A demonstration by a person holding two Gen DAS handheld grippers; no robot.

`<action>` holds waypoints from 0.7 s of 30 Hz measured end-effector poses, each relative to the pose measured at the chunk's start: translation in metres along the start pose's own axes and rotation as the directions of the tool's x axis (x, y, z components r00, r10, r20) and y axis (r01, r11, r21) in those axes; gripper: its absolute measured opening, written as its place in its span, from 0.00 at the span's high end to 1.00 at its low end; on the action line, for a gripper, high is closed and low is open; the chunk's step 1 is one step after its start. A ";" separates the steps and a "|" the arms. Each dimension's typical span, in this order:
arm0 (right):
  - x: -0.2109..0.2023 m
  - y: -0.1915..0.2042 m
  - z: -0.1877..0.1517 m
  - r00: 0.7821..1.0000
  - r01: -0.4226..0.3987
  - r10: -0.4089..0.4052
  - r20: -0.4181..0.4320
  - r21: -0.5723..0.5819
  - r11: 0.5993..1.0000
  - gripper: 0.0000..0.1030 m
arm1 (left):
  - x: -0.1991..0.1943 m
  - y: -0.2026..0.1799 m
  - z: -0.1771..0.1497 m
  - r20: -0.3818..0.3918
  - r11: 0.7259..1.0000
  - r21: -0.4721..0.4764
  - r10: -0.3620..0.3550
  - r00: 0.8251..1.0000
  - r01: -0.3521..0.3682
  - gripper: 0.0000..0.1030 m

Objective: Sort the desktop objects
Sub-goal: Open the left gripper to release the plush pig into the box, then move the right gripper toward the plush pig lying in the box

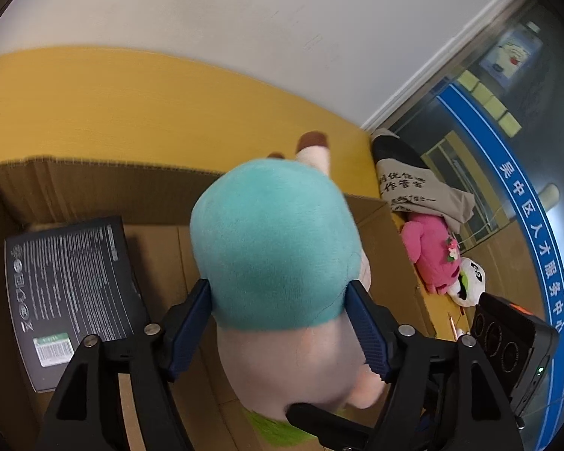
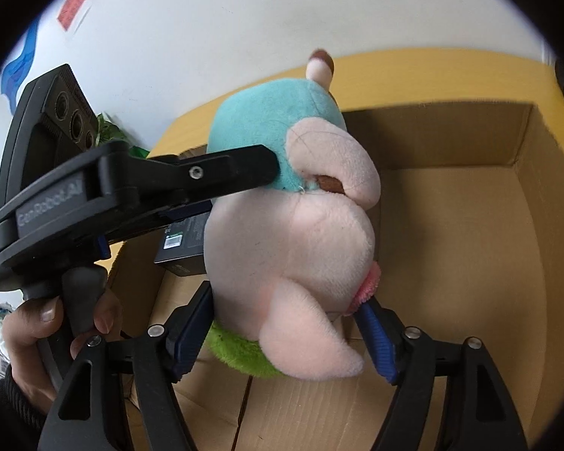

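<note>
Nearest, at the bottom of the left wrist view, the left gripper (image 1: pixel 278 323) is clasping a plush toy (image 1: pixel 278 248) by its teal part, both blue pads pressing the fabric. In the right wrist view, the right gripper (image 2: pixel 287 332) is gripping the toy's pink lower body. The toy is hanging inside an open cardboard box (image 1: pixel 94 188). A black carton (image 1: pixel 71 300) is lying at the left in the box. Beyond, a yellow table (image 1: pixel 131 105) is meeting a white wall (image 1: pixel 206 11).
</note>
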State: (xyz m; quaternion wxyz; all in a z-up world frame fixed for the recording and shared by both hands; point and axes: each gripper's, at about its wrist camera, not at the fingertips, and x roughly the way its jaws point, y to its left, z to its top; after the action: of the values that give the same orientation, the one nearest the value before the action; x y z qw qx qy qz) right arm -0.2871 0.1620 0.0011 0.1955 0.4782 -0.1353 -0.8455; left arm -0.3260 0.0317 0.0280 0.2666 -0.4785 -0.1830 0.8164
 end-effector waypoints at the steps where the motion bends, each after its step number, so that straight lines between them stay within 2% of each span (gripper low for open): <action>1: 0.001 -0.002 -0.001 1.000 -0.004 0.005 -0.005 0.012 1.000 0.26 | 0.001 0.001 0.000 -0.006 1.000 -0.005 0.012 1.000 -0.012 0.23; 4: -0.003 -0.006 -0.004 1.000 -0.022 0.022 0.003 0.028 0.999 0.26 | -0.004 0.002 0.000 -0.004 0.998 -0.012 0.069 0.998 -0.069 0.19; 6: -0.014 -0.003 -0.004 1.000 -0.002 0.002 0.024 0.008 1.000 0.23 | -0.015 0.000 -0.001 0.022 0.997 -0.010 0.075 0.997 -0.075 0.19; 10: -0.044 0.007 -0.008 0.997 0.014 -0.011 0.078 -0.041 0.999 0.21 | -0.054 -0.016 -0.006 0.121 0.997 0.045 0.062 0.991 -0.067 0.19; 12: -0.060 -0.011 -0.015 0.996 0.005 -0.001 0.094 -0.043 0.999 0.20 | -0.078 -0.027 -0.010 0.177 0.994 0.074 0.063 0.982 -0.078 0.16; 14: -0.075 -0.012 -0.037 0.994 -0.008 0.013 0.111 -0.047 0.999 0.20 | -0.106 -0.040 -0.017 0.243 0.988 0.107 0.080 0.967 -0.109 0.10; 16: -0.072 0.016 -0.026 0.992 -0.005 0.013 0.128 -0.060 0.998 0.19 | -0.130 -0.048 -0.026 0.296 0.983 0.134 0.079 0.952 -0.123 0.06; 18: -0.092 0.021 -0.020 0.991 0.009 0.002 0.137 -0.079 0.997 0.17 | -0.154 -0.058 -0.039 0.350 0.976 0.166 0.078 0.933 -0.144 0.03; 21: -0.089 0.008 -0.020 0.995 -0.004 0.010 0.099 -0.053 0.999 0.17 | -0.181 -0.068 -0.056 0.402 0.963 0.168 0.129 0.906 -0.212 0.01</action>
State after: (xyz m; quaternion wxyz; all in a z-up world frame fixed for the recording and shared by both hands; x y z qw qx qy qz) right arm -0.2271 0.1952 0.0617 0.2039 0.4300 -0.1243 -0.8707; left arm -0.1864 -0.0221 0.1628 0.2007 -0.2915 -0.1032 0.9296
